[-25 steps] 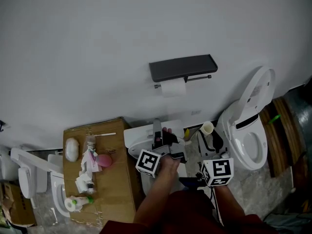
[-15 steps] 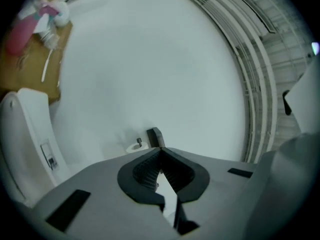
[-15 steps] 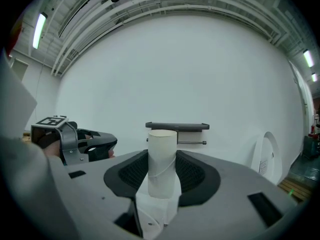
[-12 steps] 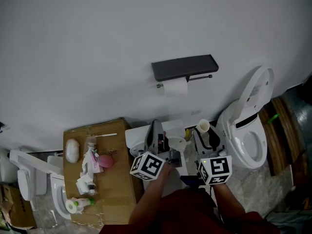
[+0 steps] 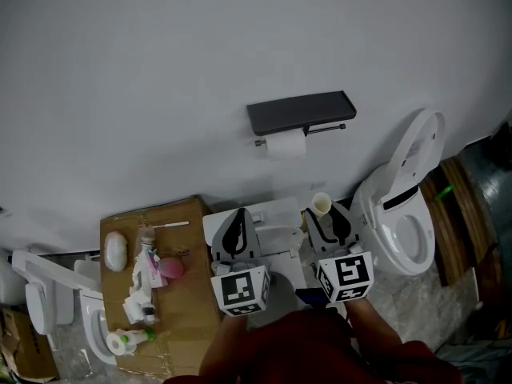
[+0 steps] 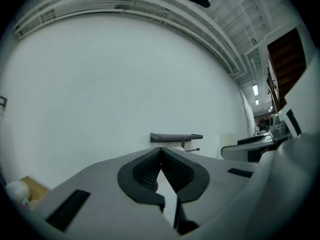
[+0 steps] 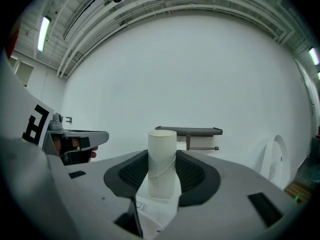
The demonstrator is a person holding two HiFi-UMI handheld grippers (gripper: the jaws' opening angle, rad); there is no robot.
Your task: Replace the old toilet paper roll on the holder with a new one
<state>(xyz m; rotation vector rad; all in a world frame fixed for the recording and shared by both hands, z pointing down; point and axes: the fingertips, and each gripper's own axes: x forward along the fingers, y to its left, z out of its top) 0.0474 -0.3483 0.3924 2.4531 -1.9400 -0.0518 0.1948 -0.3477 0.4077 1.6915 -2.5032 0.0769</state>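
Observation:
A black shelf holder [image 5: 300, 111] is fixed to the white wall, and a white paper roll [image 5: 286, 144] hangs on its bar. The holder also shows in the left gripper view [image 6: 176, 137] and the right gripper view [image 7: 189, 131]. My right gripper [image 5: 324, 216] is shut on a bare cardboard tube [image 5: 321, 204], which stands upright between its pads [image 7: 162, 161]. My left gripper [image 5: 237, 214] is to its left with its jaws pressed together and nothing between them [image 6: 160, 150]. Both point at the wall below the holder.
A white toilet [image 5: 404, 222] with its lid raised stands at the right. A cardboard box [image 5: 188, 310] at the left carries a pink item, bottles and packets. A white ceramic fixture [image 5: 276, 213] sits under the grippers. Another white toilet part [image 5: 40, 290] lies at the lower left.
The left gripper rolled about a quarter turn and its jaws came together, empty. Both grippers rose and moved toward the wall. The right one kept its hold on the tube.

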